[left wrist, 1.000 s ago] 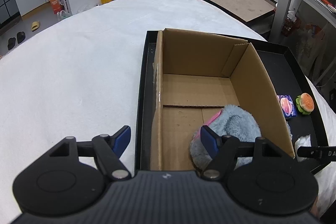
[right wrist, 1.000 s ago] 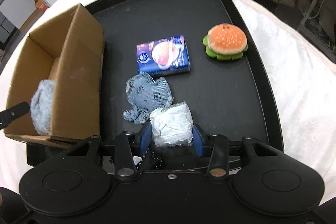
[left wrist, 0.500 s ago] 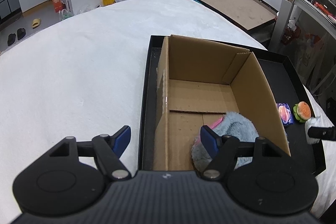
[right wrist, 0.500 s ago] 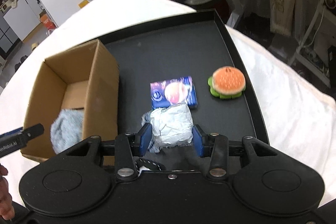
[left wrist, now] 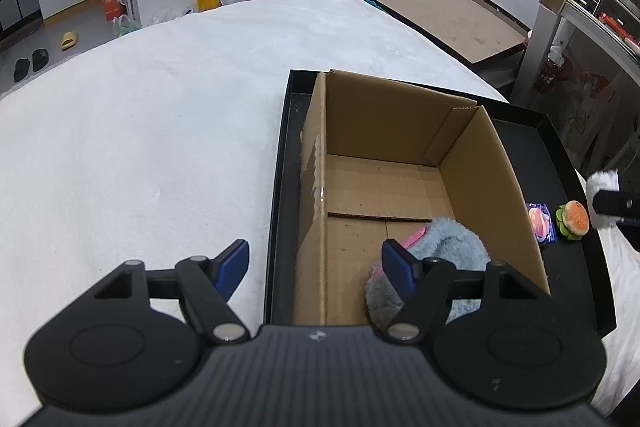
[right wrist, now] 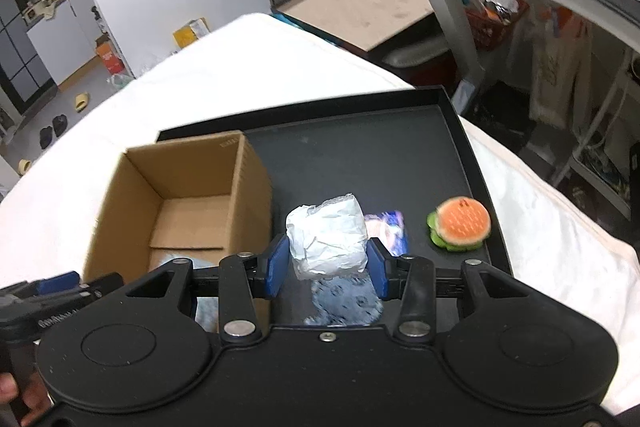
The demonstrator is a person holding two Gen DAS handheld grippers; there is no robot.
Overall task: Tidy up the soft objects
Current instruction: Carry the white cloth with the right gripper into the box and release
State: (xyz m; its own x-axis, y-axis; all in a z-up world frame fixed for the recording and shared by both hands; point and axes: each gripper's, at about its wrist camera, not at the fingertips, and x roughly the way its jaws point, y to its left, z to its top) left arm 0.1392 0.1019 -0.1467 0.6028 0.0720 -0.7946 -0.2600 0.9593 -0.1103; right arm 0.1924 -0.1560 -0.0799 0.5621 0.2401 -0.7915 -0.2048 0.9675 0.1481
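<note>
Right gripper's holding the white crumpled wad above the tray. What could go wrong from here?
1. The white wad is soft; the right gripper grips only its lower part, so it may slip out.
2. It may snag the cardboard box wall.
3. The left gripper hangs open over the box's near end, possibly blocking the drop.

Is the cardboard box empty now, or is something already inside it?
Not empty: a fluffy blue plush lies inside the cardboard box, near its front corner.

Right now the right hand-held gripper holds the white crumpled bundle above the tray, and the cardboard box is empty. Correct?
Not quite: the cardboard box holds a fluffy blue plush, as the left wrist view shows. The right hand-held gripper does hold the white crumpled bundle above the tray.
</note>
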